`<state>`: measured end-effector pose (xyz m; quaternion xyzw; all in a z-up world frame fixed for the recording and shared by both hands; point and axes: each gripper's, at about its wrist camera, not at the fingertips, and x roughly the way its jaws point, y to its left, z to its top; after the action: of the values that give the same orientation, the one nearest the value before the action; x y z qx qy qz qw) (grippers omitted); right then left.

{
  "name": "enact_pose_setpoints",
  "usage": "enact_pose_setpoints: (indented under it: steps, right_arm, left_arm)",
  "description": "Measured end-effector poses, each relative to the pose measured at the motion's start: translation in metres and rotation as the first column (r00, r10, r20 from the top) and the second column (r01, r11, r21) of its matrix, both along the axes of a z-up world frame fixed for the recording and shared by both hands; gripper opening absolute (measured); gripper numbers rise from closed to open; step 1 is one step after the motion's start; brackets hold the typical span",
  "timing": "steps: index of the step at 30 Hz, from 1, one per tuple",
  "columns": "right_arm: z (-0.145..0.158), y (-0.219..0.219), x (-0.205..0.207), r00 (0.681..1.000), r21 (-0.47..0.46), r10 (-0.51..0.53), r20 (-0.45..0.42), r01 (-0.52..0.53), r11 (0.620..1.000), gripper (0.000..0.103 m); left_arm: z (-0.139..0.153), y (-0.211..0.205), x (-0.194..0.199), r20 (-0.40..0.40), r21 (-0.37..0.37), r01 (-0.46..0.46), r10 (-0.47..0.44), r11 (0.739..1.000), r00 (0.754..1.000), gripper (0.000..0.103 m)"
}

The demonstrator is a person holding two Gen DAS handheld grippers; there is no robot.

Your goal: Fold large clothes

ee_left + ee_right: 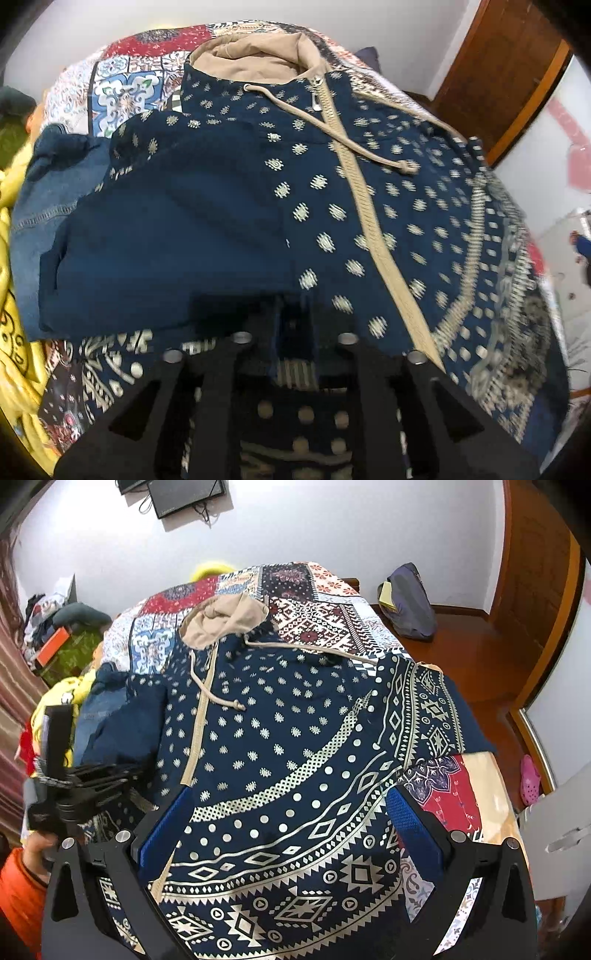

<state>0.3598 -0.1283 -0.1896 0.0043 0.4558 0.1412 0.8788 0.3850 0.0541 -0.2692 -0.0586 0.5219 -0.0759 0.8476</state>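
Left wrist view: the navy hooded jacket (pixel 388 206) lies zipped across the patchwork bed cover (pixel 122 92), filling the middle of the frame, hood at top centre. One sleeve (pixel 177 236) is folded inward over the chest at centre left. The left claw (pixel 295 332), at lower centre, stands narrowly parted right at the sleeve's near edge with no cloth visibly pinched. The risk here: the folded sleeve is only resting, so a claw dragging away could pull it back off the chest. The drawstring (pixel 332 129) lies loose across the zip and could snag.

Right wrist view: the right claw (pixel 291 830) at the bottom of the frame is spread wide, its blue pads either side of the patterned hem, gripping nothing. The jacket's right edge (pixel 443 709) drapes toward the bed's side at centre right; a careless lift may slide it off. Denim and yellow clothes (pixel 74 698) crowd the left edge and could get caught in the fold.
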Motion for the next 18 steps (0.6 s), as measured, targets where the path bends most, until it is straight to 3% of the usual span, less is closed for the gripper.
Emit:
enact_pose_setpoints:
  steps: [1,2,3,7,9,12,14,17,18]
  right_arm:
    - [0.000,0.004,0.000,1.000,-0.009,0.006,0.000,-0.006,1.000,0.103]
    - [0.000,0.007,0.000,1.000,-0.015,0.010,0.001,-0.010,1.000,0.103]
    - [0.000,0.009,0.000,1.000,-0.017,0.014,0.002,-0.014,1.000,0.103]
    - [0.002,0.026,-0.001,0.999,-0.032,0.039,0.018,-0.038,0.999,0.103]
    - [0.000,0.037,0.000,0.999,-0.043,0.050,0.018,-0.049,0.998,0.103]
    - [-0.003,0.050,0.003,0.998,-0.057,0.062,0.011,-0.061,0.996,0.103]
    - [-0.006,0.060,0.006,0.997,-0.065,0.072,0.005,-0.071,0.995,0.103]
    - [-0.011,0.071,0.007,0.996,-0.078,0.085,-0.002,-0.085,0.993,0.103]
    - [-0.013,0.075,0.008,0.996,-0.085,0.089,-0.005,-0.089,0.992,0.103]
  left_arm:
    - [0.003,0.004,-0.004,-0.002,-0.017,0.001,-0.001,1.000,1.000,0.038]
    - [0.007,0.009,-0.009,0.007,-0.027,-0.004,0.004,1.000,1.000,0.052]
    - [0.015,0.019,-0.018,0.033,-0.041,-0.019,0.020,0.999,0.999,0.057]
    - [0.038,0.066,-0.036,0.077,-0.085,-0.097,0.104,0.992,0.992,0.061]
    - [0.043,0.092,-0.043,0.099,-0.063,-0.168,0.173,0.984,0.980,0.070]
    - [0.039,0.140,-0.050,0.092,-0.077,-0.278,0.285,0.957,0.954,0.072]
    - [0.027,0.174,-0.051,0.029,-0.155,-0.341,0.349,0.927,0.937,0.072]
    - [0.005,0.207,-0.053,-0.075,-0.301,-0.379,0.375,0.875,0.924,0.072]
    - [-0.005,0.216,-0.053,-0.104,-0.352,-0.398,0.387,0.847,0.916,0.072]
